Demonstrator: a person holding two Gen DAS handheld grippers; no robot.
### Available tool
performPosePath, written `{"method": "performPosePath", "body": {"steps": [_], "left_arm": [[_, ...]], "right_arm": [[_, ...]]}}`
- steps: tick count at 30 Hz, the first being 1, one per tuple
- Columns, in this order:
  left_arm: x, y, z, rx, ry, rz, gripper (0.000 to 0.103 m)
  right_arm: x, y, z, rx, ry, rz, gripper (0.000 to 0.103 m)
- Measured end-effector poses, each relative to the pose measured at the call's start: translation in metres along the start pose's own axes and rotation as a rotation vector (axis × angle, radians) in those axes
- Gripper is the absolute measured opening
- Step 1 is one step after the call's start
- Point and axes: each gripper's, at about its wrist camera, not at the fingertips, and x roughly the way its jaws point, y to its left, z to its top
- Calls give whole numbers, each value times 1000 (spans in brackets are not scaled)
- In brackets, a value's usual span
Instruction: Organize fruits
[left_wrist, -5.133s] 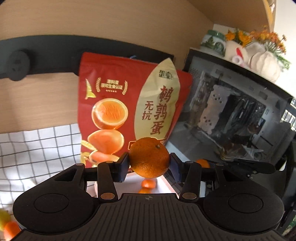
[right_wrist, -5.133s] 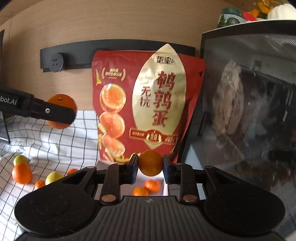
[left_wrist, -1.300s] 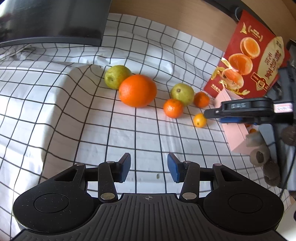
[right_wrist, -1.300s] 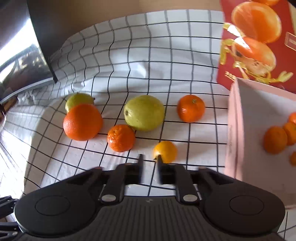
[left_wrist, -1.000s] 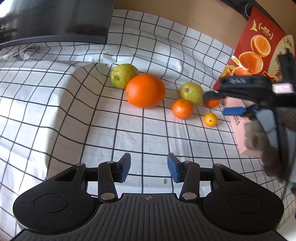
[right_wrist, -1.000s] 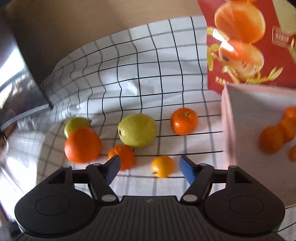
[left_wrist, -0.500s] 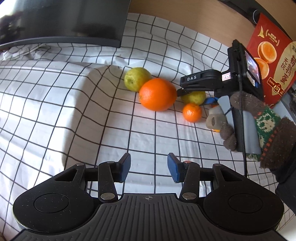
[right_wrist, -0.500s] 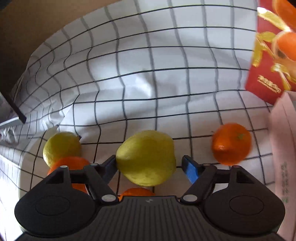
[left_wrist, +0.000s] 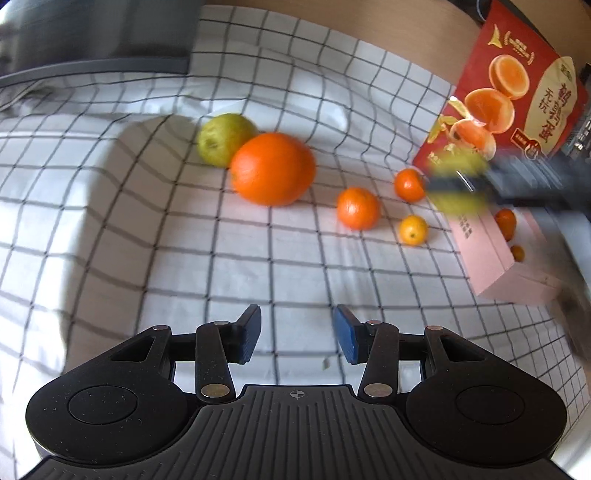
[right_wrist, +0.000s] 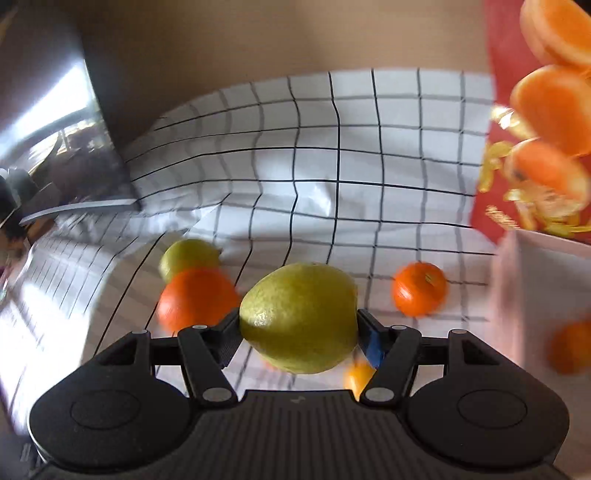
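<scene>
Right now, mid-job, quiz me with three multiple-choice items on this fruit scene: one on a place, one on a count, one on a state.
1. Where does the big round orange lie on the white checked cloth?
A. inside the pink box
B. against the yellow-green pear on the cloth
C. between the left tool's fingers

2. How many small orange citrus fruits lie loose on the cloth in the left wrist view?
A. one
B. three
C. six

3. What is the state of the right tool?
A. shut on a yellow-green pear
B. open and empty
C. shut on a small mandarin

Key: 1 B, the orange touches the resting pear. 2 B, three small ones sit left of the pink box. 3 A, the held pear fills the right tool's fingers, while the left tool is open.
</scene>
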Motion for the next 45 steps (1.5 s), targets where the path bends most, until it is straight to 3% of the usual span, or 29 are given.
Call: {"method": "performPosePath", "body": {"steps": [6,14,21,32,45], "left_arm": [[19,-23,25,53,-42,-35,48],[44,-70,46,185,-57,-106,48],[55,-88,42,216,-31,-93,48],[53,-70,46,179,-40,-47,48],[92,-84,66,255,-33,40,52]], "right_arm": [[-52,-8,-74,57,54,-19,65],[-68,-26,-136,58,62,-200,65],[-67,-46,-154,93,50,-270,65],[-59,-39,-158,29,-1,-306,66],[-51,-45,-173,69,-61,-337,89]]}}
